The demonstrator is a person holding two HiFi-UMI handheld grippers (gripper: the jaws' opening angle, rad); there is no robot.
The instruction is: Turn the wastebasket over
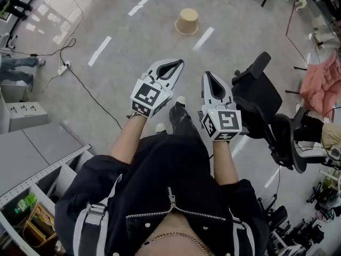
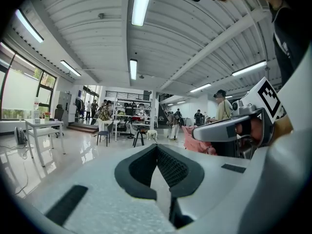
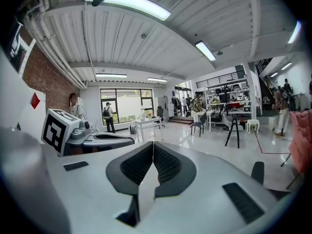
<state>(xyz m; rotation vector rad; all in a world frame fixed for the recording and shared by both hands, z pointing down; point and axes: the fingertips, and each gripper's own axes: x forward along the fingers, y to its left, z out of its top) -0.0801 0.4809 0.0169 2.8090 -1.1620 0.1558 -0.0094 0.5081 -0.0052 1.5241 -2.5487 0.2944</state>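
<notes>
A tan wastebasket (image 1: 187, 22) stands upside down on the grey floor, far ahead in the head view, rim on the ground. My left gripper (image 1: 178, 63) and right gripper (image 1: 206, 75) are held side by side in front of the person's body, well short of the basket. Both are shut with nothing between the jaws. In the left gripper view the shut jaws (image 2: 157, 146) point level into the hall, and the right gripper (image 2: 229, 129) shows at the right. The right gripper view shows its shut jaws (image 3: 153, 144) and the left gripper (image 3: 97, 138) at the left. Neither gripper view shows the basket.
Black office chairs (image 1: 264, 97) stand close on the right, one with a pink cloth (image 1: 321, 83). A grey shelf unit (image 1: 37, 164) sits at the lower left. A cable and power strip (image 1: 64, 67) lie on the floor left. White tape marks (image 1: 99, 50) cross the floor.
</notes>
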